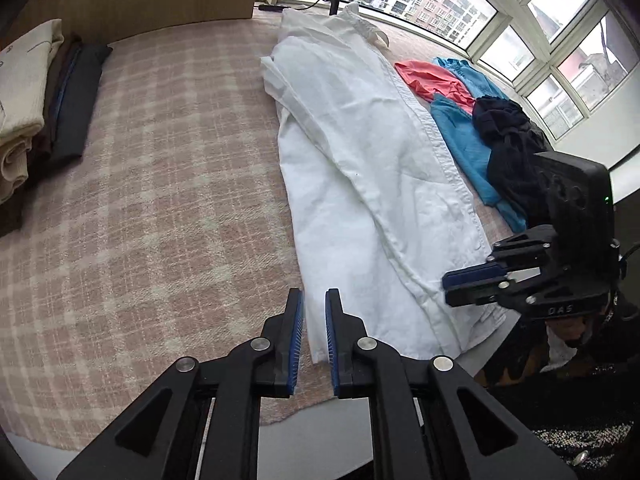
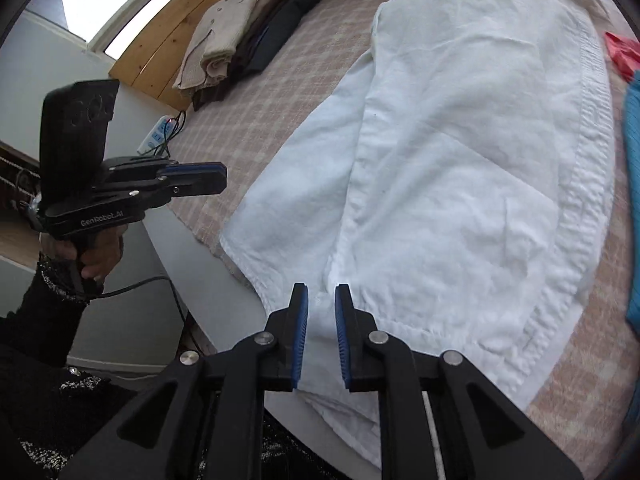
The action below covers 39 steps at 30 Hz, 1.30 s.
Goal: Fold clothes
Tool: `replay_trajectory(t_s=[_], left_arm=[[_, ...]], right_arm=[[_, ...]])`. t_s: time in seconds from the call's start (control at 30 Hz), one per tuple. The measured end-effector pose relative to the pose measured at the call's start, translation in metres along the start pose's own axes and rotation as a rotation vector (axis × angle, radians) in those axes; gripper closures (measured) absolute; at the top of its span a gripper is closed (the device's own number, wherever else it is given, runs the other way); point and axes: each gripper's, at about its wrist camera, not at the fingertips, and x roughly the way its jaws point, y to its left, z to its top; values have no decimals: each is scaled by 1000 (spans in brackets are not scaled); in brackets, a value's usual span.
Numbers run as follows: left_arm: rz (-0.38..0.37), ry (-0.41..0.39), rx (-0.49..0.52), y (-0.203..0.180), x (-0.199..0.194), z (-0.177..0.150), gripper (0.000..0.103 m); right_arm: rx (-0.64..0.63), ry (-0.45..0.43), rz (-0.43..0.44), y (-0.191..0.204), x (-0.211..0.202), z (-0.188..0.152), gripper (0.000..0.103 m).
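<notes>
A white shirt [image 1: 360,160] lies lengthwise on the pink checked blanket [image 1: 160,200], its sides folded in to make a long strip. Its hem hangs slightly over the near table edge. My left gripper [image 1: 314,294] hovers at the hem's left corner, open by a narrow gap with nothing between the blue pads. My right gripper [image 2: 321,288] is over the middle of the hem of the white shirt [image 2: 460,160], also narrowly open and empty. Each gripper appears in the other's view: the right gripper [image 1: 452,284] at the hem's right end, the left gripper [image 2: 222,178] off the table's left.
A stack of folded clothes [image 1: 24,100] sits at the far left of the blanket. A coral garment [image 1: 432,80], a blue one [image 1: 460,136] and a black one [image 1: 504,132] lie unfolded to the right by the window. A power strip [image 2: 154,136] lies beyond the table edge.
</notes>
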Motion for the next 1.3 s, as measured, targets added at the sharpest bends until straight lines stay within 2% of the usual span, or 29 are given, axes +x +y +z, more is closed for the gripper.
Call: replay_trajectory(t_s=[0.07,0.13,0.23,0.3,0.57,0.63,0.73,0.8,0.93,0.97,1.07,1.1,1.17,1.2,1.23,1.3], left_arm=[[-12,19,42,2,4,-2,82],[-28,34,68,1,8,-2,71],[-63,56,91,-1,15,-2,66],[-59,69,106,-4,21,0,65],[-73,105,137,-11,38,2,64],[-84,104,162,-17,39,-1,67],[-50,97,202,-23,39,-5,75],[-55,105,209,-23,39,-7,75],[-59,118,196,-20,40,-5,75],[-62,120,190,-20,40,-5,75],[-64,123,176,-20,41,-6,73],[-62,123,181,-21,41,-6,72],[-54,120,198,-24,41,-7,73],[-48,117,210,-26,41,-8,76],[-50,124,220,-28,42,-8,87],[-51,128,231,-30,44,-9,91]], right_arm=[[92,-54,-50,-8,-19,-21,79],[191,-98,-128,-22,-31,-36,65],[312,-134,-204,-39,-40,-58,63],[339,-131,-257,-43,-38,-67,63],[377,-176,-250,-45,-36,-80,63],[341,-156,-243,-39,-32,-80,63],[282,-138,-245,-29,-32,-80,64],[275,-131,-234,-28,-32,-81,64],[315,-140,-234,-39,-32,-85,83],[330,-151,-234,-43,-37,-87,83],[371,-185,-248,-54,-51,-95,82],[379,-192,-273,-58,-57,-97,74],[399,-187,-276,-65,-61,-100,71],[405,-183,-255,-62,-56,-101,71],[411,-179,-234,-60,-52,-102,71],[418,-174,-193,-54,-43,-103,71]])
